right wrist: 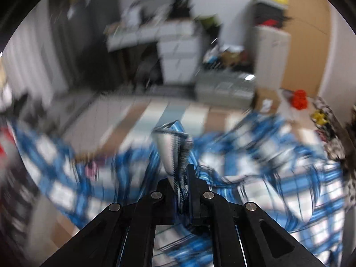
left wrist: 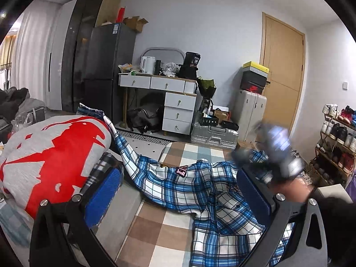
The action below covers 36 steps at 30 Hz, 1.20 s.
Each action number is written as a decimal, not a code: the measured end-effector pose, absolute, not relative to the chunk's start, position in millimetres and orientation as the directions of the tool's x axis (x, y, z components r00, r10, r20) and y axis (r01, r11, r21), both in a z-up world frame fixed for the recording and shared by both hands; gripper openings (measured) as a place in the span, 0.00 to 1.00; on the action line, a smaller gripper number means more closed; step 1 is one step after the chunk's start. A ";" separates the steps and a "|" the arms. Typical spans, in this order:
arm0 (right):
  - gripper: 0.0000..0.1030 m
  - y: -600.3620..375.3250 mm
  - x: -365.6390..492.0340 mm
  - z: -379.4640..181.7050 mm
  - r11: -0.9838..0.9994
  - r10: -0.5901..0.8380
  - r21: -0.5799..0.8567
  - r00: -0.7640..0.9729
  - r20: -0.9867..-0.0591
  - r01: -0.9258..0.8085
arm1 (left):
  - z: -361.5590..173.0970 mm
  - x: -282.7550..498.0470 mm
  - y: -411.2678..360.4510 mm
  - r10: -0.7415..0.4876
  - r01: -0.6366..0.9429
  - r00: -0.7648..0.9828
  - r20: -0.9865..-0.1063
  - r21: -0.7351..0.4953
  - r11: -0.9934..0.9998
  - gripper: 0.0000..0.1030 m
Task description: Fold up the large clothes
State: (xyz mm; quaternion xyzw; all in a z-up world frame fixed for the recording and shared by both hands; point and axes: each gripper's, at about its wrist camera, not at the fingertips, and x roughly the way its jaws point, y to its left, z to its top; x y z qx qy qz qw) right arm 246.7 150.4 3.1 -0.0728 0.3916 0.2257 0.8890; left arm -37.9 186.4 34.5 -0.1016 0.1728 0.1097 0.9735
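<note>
A blue, white and black plaid shirt lies spread and rumpled on a checked cloth surface, one sleeve trailing up to the left. My left gripper is open and empty above it, blue pads wide apart. My right gripper is shut on a bunched fold of the plaid shirt and holds it lifted; that view is heavily blurred. The right gripper also shows blurred in the left wrist view, over the shirt's right side.
A folded grey and red garment lies at the left. Beyond the surface stand a white drawer desk, a dark fridge, suitcases, a shoe rack and a wooden door.
</note>
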 end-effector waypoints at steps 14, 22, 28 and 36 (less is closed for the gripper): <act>1.00 156.9 196.3 -86.1 0.678 0.698 0.541 0.205 -0.686 -0.497 | 35.2 -35.8 182.6 0.136 -0.212 0.919 -0.370 -0.172 0.962 0.99; 1.00 47.7 192.6 -50.7 0.515 0.854 0.769 0.153 -0.497 -0.380 | 33.9 -34.4 185.8 0.145 -0.224 0.913 -0.381 -0.171 0.960 0.99; 1.00 -53.5 241.0 -85.6 0.554 0.816 0.828 0.256 -0.518 -0.091 | 26.9 -27.9 177.1 0.179 -0.245 0.899 -0.401 -0.118 0.962 0.99; 1.00 -93.4 241.5 -102.6 0.594 0.759 0.803 0.298 -0.578 0.044 | 18.6 -19.8 166.8 0.207 -0.259 0.878 -0.432 -0.064 0.964 0.99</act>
